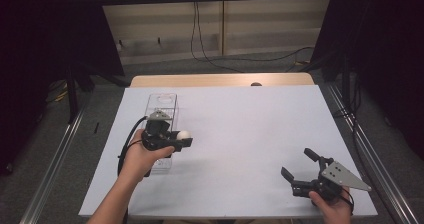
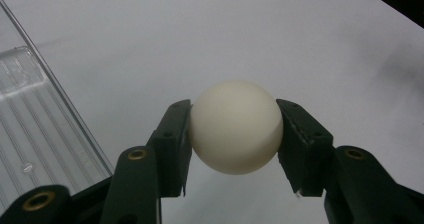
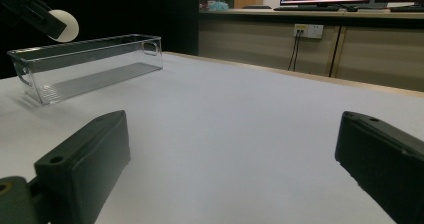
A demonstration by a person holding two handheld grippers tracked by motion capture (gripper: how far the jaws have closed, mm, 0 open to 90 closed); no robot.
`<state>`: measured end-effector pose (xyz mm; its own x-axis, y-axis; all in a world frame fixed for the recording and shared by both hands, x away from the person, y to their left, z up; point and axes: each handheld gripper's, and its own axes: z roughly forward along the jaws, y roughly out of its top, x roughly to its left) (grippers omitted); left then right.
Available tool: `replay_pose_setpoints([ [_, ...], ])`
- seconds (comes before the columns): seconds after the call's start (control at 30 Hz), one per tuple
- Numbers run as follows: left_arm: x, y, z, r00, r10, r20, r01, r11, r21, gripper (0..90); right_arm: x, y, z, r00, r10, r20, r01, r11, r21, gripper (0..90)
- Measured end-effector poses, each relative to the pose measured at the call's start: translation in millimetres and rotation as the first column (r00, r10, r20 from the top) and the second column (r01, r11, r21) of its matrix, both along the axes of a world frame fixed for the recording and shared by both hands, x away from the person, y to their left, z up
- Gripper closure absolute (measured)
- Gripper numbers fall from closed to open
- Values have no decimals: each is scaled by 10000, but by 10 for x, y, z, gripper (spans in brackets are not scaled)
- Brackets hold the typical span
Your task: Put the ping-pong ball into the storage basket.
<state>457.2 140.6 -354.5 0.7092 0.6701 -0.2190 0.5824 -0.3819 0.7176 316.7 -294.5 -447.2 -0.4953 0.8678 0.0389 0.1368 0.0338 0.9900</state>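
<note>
A: Where is the white ball (image 2: 235,126) held?

B: It is clamped between the jaws of the left gripper (image 1: 176,143), above the white table (image 1: 240,134), just beside the clear plastic bin (image 1: 161,104).

A: Anything in the way?

B: Nothing is seen between ball and bin, though the gap is hard to judge. The right gripper (image 1: 299,165) is held wide apart, empty, well away.

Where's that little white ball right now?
The white ball is pinched in the left claw, held up off the table on the left side in the high view, just right of the clear plastic bin.
</note>
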Motion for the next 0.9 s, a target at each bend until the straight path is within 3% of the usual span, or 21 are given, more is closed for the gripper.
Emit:
replay_pose_setpoints([
  [0.03,9,18,6,9998,-175,-9,176,9998,93,512,0,-2,-1,10000,11,1,-11,10000,-20,7],
  [0.17,8,30,23,9999,-76,-103,78,9999,129,511,1,1,0,10000,4,8,-4,10000,-11,7],
  [0.27,12,39,25,10000,-42,-82,41,10000,-81,512,0,-2,-1,10000,12,-6,-12,10000,-20,7],
  [0.33,15,53,44,10000,-40,-90,42,9999,152,512,1,-2,-2,10000,18,-3,-18,10000,-29,7],
  [0.4,18,55,44,10000,20,-32,-20,10000,-94,512,2,-2,-2,10000,24,8,-24,10000,-41,7],
  [0.57,32,83,65,10000,-75,-26,75,9997,236,511,0,-2,0,10000,7,1,-7,10000,6,7],
  [0.63,31,83,60,10000,-14,-70,14,10000,46,511,-1,-4,1,10000,12,-3,-12,10000,-16,7],
  [0.9,32,90,67,9999,158,-23,-158,9999,-67,512,-3,-7,3,10000,-2,-5,2,10000,-38,7],
])
